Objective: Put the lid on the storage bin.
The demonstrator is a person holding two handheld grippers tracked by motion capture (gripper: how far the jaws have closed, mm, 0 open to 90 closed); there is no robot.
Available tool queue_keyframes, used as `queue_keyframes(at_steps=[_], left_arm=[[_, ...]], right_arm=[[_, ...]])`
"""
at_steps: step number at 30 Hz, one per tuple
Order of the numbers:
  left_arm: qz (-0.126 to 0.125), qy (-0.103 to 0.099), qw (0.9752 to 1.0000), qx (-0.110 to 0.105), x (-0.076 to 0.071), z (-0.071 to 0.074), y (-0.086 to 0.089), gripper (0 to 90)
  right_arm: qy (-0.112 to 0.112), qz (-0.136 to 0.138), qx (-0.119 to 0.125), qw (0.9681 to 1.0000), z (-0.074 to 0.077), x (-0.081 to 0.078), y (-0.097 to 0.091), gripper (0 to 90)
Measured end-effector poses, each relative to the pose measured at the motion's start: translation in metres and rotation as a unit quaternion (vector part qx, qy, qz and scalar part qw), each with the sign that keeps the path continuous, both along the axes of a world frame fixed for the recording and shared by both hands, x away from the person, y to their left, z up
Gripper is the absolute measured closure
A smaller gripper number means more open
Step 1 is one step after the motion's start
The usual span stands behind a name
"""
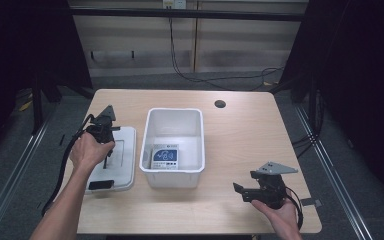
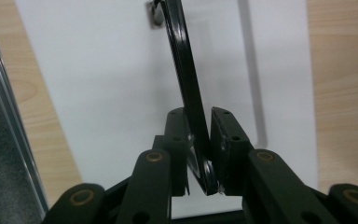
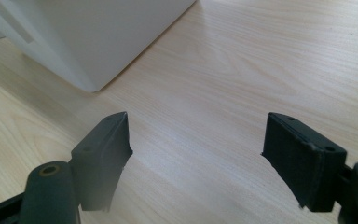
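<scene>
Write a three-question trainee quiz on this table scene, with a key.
1. True or false: the left gripper is shut on the black handle of the white lid.
2. The right gripper stands: A open over bare table, B shut on a card, C inside the bin.
3. What lies in the white bin?

Key: 1 true. 2 A. 3 a blue and white packet.
</scene>
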State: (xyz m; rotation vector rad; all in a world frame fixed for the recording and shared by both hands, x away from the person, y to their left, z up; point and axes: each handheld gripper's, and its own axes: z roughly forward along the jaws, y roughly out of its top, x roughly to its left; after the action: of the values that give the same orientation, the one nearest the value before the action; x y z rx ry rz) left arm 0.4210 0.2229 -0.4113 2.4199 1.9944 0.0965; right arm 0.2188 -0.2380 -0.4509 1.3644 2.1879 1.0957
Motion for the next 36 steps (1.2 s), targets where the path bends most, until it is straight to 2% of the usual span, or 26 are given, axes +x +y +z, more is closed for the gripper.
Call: queue_keyframes(at_steps=[3,7,9,11,12,15,16,17,18,19,20,21,22,28,30,32,34,36], left_arm=[[0.002,0.005,1.0000,-0.002,0.000,0.001,0.006,78.7],[0.034,0.015,0.9993,0.006,0.002,0.001,0.014,80.5],[0.033,0.025,0.9991,0.001,0.003,0.002,0.015,82.0],[0.031,0.031,0.9990,0.006,0.003,0.002,0.015,82.8],[0.035,0.032,0.9989,-0.003,0.003,0.002,0.017,83.0],[0.029,0.041,0.9988,0.000,0.003,0.003,0.018,83.8],[0.030,0.042,0.9986,-0.011,0.002,0.003,0.019,84.1],[0.030,0.042,0.9986,-0.011,0.002,0.003,0.019,84.6],[0.031,0.048,0.9981,-0.026,0.002,0.004,0.022,84.8],[0.031,0.048,0.9981,-0.026,0.002,0.004,0.022,84.9],[0.026,0.047,0.9977,-0.040,0.002,0.005,0.023,84.9],[0.026,0.047,0.9977,-0.040,0.002,0.005,0.023,84.9],[0.025,0.054,0.9969,-0.052,0.002,0.007,0.025,85.0],[0.029,0.052,0.9967,-0.055,0.002,0.016,0.027,85.1],[0.033,0.046,0.9971,-0.051,0.001,0.018,0.029,85.1],[0.033,0.053,0.9967,-0.053,0.001,0.021,0.031,85.1],[0.038,0.046,0.9965,-0.058,0.000,0.023,0.033,85.2],[0.036,0.052,0.9960,-0.062,0.000,0.025,0.036,85.2]], right_arm=[[0.001,-0.001,-0.001,1.0000,0.000,0.000,0.000,22.5],[0.002,-0.001,-0.001,1.0000,0.000,0.000,0.000,22.5],[0.003,0.000,-0.001,1.0000,0.000,0.000,0.000,22.5],[0.003,0.001,-0.002,1.0000,0.000,0.000,0.001,22.5],[0.004,0.001,-0.002,1.0000,0.000,0.000,0.001,22.5],[0.006,0.001,-0.003,1.0000,-0.001,0.000,0.001,22.5],[0.005,0.003,-0.003,1.0000,-0.001,0.000,0.001,22.5],[0.005,0.003,-0.003,1.0000,-0.001,0.000,0.001,22.5],[0.006,0.003,-0.003,1.0000,-0.001,0.000,0.001,22.5],[0.006,0.003,-0.003,1.0000,-0.001,0.000,0.001,22.5],[0.006,0.004,-0.004,1.0000,-0.001,0.000,0.001,22.5],[0.006,0.004,-0.004,1.0000,-0.001,0.000,0.001,22.5],[0.006,0.004,-0.003,1.0000,-0.001,0.000,0.001,22.5],[0.007,0.005,-0.005,0.9999,-0.001,0.000,0.002,22.5],[0.008,0.005,-0.005,0.9999,-0.001,0.000,0.002,22.5],[0.008,0.006,-0.005,0.9999,-0.001,0.000,0.002,22.5],[0.009,0.007,-0.007,0.9999,-0.001,0.000,0.002,22.5],[0.010,0.007,-0.006,0.9999,-0.001,0.000,0.002,22.5]])
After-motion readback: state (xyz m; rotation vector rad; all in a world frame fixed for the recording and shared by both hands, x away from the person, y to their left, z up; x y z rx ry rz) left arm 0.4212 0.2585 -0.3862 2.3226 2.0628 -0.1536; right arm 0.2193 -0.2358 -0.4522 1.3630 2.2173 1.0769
